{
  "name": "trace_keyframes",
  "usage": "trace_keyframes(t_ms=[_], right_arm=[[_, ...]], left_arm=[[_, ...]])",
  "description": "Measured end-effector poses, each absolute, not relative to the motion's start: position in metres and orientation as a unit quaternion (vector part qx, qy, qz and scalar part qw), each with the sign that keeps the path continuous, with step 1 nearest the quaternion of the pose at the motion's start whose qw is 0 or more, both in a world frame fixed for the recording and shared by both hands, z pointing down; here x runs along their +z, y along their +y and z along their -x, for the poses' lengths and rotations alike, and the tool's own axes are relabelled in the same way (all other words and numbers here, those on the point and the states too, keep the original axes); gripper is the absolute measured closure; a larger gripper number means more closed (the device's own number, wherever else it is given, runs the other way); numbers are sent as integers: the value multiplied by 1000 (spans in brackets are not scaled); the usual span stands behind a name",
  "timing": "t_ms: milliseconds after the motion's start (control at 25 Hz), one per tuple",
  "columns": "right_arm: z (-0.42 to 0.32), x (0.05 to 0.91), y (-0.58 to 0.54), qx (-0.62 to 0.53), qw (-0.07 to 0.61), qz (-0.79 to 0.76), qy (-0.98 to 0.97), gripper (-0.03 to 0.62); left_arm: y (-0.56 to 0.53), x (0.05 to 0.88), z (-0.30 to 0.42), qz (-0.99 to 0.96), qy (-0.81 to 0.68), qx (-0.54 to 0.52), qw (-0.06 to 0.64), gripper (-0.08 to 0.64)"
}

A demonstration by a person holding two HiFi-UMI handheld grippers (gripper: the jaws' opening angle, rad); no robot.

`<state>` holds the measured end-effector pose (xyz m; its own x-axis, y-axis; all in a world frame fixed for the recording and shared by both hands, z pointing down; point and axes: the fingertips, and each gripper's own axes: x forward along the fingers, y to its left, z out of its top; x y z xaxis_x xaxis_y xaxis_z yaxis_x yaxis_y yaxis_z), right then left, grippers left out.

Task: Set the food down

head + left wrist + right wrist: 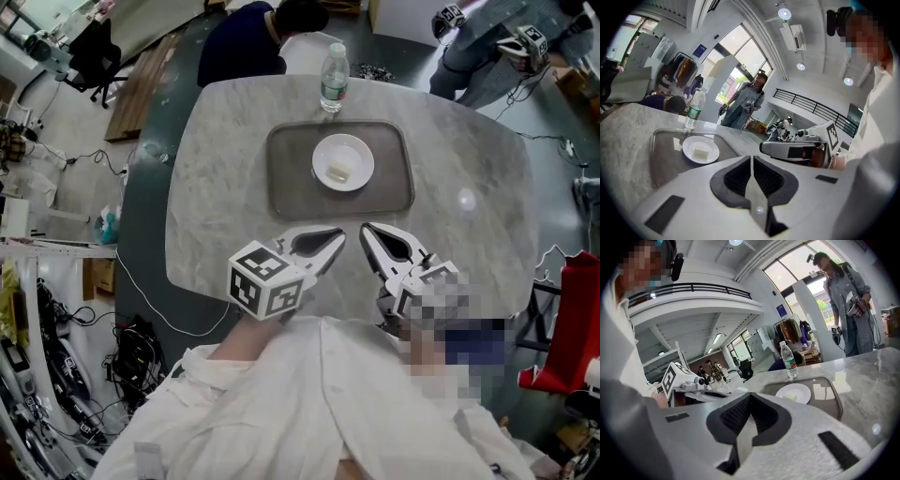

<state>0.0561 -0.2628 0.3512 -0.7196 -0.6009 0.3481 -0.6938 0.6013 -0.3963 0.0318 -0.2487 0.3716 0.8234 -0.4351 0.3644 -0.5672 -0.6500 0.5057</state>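
A small pale block of food (339, 172) lies on a white plate (325, 156), which rests in a grey tray (281, 192) at the middle of the marble table (469, 244). Both grippers hover side by side over the table's near edge, short of the tray. My left gripper (336, 240) is shut with nothing in it, and so is my right gripper (367, 230). The left gripper view shows the closed jaws (751, 160) with the plate (689, 153) and food (700, 151) ahead on the left. In the right gripper view the plate (802, 391) lies beyond the shut jaws (749, 398).
A clear water bottle (334, 79) stands just behind the tray at the far table edge. One person (246, 42) sits at the far side. Another person (487, 47) stands at the far right holding grippers. Cables and a black chair (94, 52) are on the floor to the left.
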Motion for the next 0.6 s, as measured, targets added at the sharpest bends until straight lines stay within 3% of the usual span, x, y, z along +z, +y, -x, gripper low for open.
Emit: trace_keyframes(t_ms=[600], right_arm=[[-55,355,-260,265,96,-357,-890,589]], left_arm=[[-249,376,-31,-897,-285,111,318,532]])
